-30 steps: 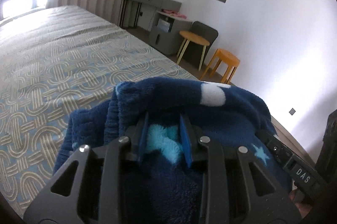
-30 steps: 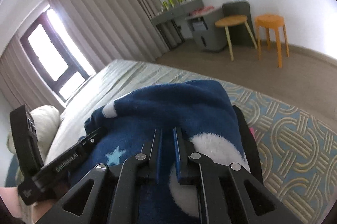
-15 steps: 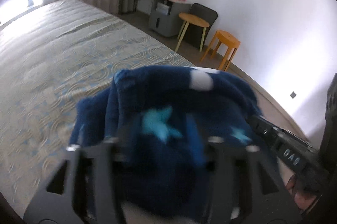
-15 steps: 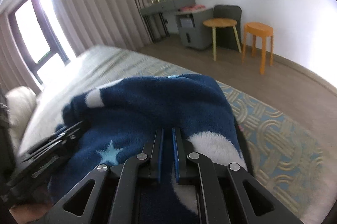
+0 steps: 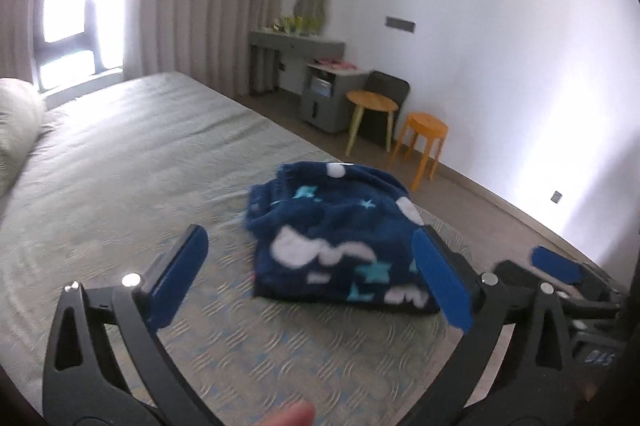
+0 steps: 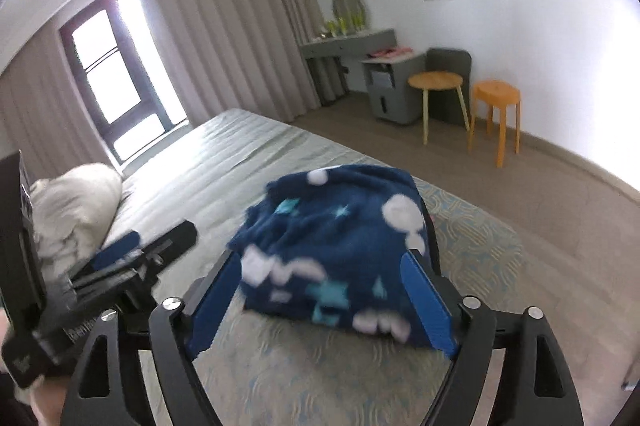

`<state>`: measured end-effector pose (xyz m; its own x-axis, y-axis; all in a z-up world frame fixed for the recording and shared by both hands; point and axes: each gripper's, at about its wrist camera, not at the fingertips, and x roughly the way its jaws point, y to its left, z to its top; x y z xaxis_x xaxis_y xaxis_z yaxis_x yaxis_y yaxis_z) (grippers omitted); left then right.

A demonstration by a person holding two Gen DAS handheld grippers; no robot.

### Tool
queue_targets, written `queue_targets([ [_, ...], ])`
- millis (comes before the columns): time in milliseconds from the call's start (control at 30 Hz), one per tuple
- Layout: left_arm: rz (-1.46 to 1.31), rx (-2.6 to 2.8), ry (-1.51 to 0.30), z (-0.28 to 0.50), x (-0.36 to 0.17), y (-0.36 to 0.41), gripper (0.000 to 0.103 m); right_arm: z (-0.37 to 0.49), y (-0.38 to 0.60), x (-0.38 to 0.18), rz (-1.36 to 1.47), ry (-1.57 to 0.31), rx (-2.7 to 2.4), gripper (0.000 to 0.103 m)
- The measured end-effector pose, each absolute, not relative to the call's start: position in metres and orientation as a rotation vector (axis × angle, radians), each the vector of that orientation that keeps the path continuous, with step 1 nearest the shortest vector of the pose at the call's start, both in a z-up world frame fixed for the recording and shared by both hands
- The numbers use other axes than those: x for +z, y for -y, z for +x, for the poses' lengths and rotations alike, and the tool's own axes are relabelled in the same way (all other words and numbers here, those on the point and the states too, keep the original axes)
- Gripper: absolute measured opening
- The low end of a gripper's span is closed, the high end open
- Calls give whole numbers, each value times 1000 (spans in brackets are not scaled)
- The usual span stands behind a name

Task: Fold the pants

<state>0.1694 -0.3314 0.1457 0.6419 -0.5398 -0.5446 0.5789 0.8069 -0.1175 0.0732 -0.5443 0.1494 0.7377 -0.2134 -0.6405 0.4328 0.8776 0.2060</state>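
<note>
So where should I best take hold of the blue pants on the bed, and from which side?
Probably take the pants at the near folded edge, coming low from the front. That edge lies fairly straight and thick on the bed, while the far side is bunched. Both tools, left and right, are open and apart from the cloth.

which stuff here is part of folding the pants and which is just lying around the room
Part of the job:
pants, bundled on the bed
left gripper, jaws open
right gripper, jaws open

Just lying about:
pillow
orange stool
round side table
grey cabinet
</note>
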Motion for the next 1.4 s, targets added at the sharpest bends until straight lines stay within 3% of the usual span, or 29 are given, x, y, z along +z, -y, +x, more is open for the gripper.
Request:
queue_targets([
  [100,74,-641,-587,138,150,301,102,39,517,161,353,-628,-383,103],
  [433,43,-657,-658,64,126,243,102,-58,456,149,330,-603,-348,103],
  [733,167,-609,-614,-1,104,261,101,-108,449,121,318,-635,-401,103],
  [1400,206,-575,-613,-14,82,275,102,-133,464,89,380,-624,-398,103],
])
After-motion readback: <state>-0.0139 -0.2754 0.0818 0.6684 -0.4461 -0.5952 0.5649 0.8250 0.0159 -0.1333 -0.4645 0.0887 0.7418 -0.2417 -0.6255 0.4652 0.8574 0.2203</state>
